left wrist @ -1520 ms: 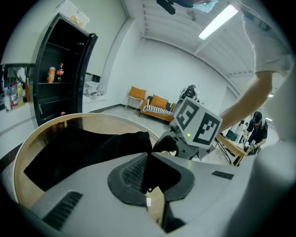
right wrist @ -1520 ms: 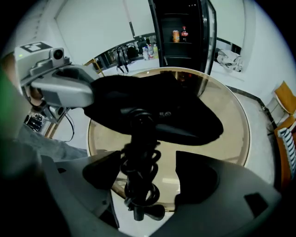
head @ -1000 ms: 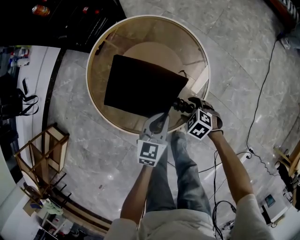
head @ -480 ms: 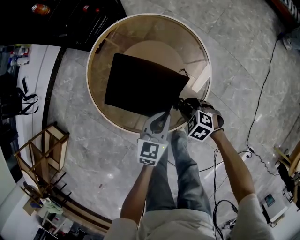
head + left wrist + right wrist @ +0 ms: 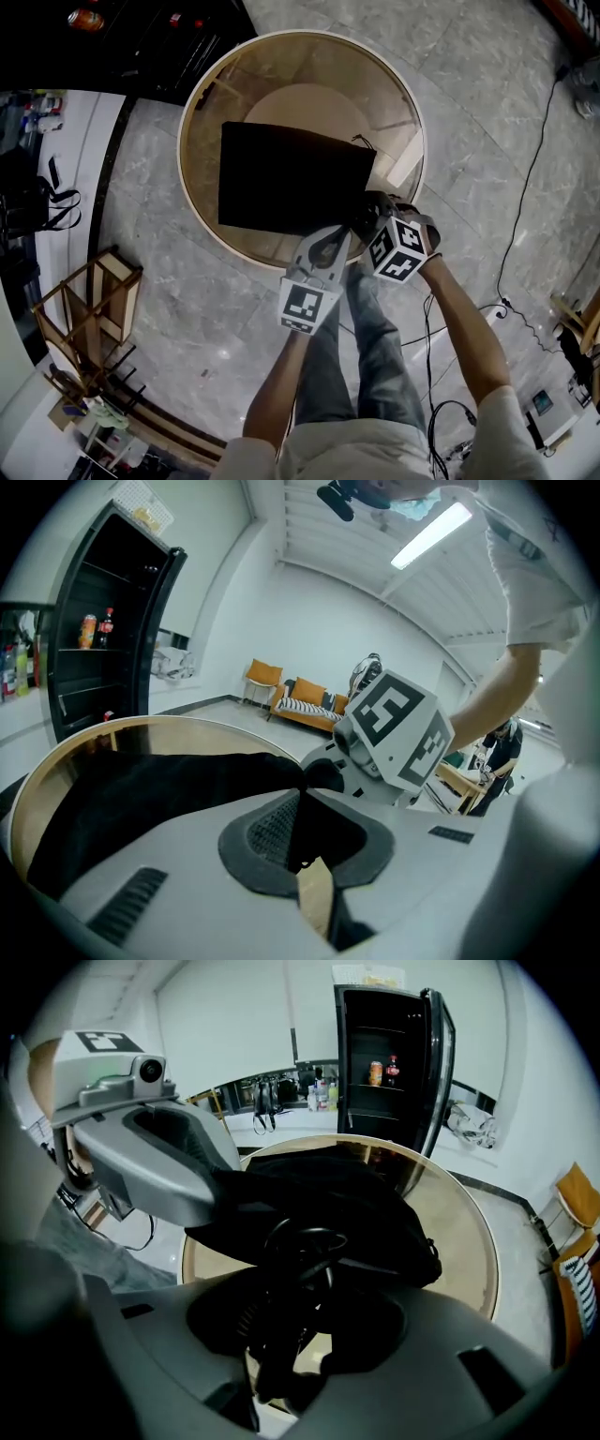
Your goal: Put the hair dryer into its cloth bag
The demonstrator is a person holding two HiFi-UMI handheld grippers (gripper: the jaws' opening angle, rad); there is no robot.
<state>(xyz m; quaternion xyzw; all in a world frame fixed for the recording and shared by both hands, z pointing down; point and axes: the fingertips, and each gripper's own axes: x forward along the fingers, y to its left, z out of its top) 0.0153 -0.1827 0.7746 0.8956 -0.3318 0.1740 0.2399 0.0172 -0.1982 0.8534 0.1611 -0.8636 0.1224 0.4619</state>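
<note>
A black cloth bag (image 5: 291,178) lies flat on a round glass table with a wooden rim (image 5: 181,159). My left gripper (image 5: 330,234) is shut on the bag's near edge (image 5: 141,789), with a fold of black cloth pinched between its pads (image 5: 272,822). My right gripper (image 5: 370,217) hovers at the bag's near right corner. Its jaws are closing on the hair dryer's black coiled cord (image 5: 305,1246), which fills the gap between them. The dryer's body is hidden in the dark cloth (image 5: 328,1194).
A wooden stool frame (image 5: 89,300) stands on the marble floor at the left. A black cabinet (image 5: 141,37) is behind the table and cables (image 5: 525,187) run along the right. The person's legs (image 5: 375,347) are right below the table edge.
The right gripper has closed around the black cord and moved in toward the bag's corner. The bag has turned and shifted a little to the right. The left gripper kept its hold.
</note>
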